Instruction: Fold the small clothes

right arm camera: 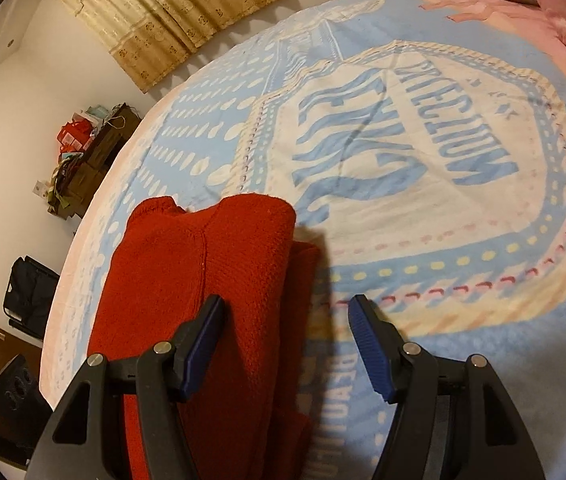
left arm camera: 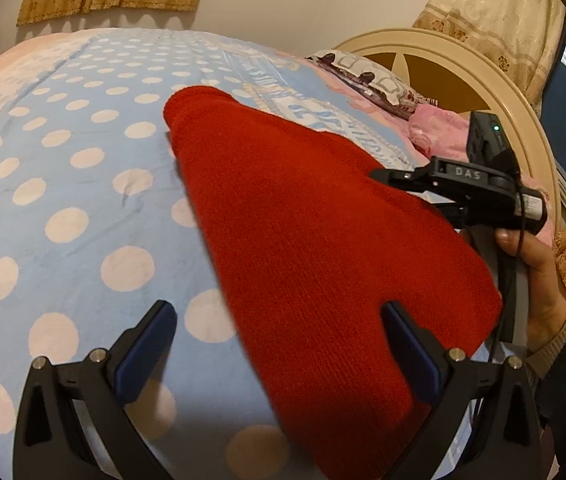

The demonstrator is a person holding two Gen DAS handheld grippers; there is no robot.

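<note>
your left hand-held gripper [left arm camera: 279, 344] & right hand-held gripper [right arm camera: 285, 344]: both released, nothing gripped. red knit garment [left arm camera: 303, 216] lies folded on bed blanket [left arm camera: 75, 184], under both.

A folded red knit [left arm camera: 315, 240] lay on the dotted blanket [left arm camera: 63, 184]. The left gripper [left arm camera: 279, 344] stood open at 6 o'clock; the right gripper [left arm camera: 387, 176], hand-held, reached in at 3 o'clock.

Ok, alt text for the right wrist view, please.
A folded red knit garment lies on a blue blanket with white print, covering a bed. The right gripper hangs open above the garment's right edge, pads off the fabric. Beige curtains hang on the far wall.
</note>
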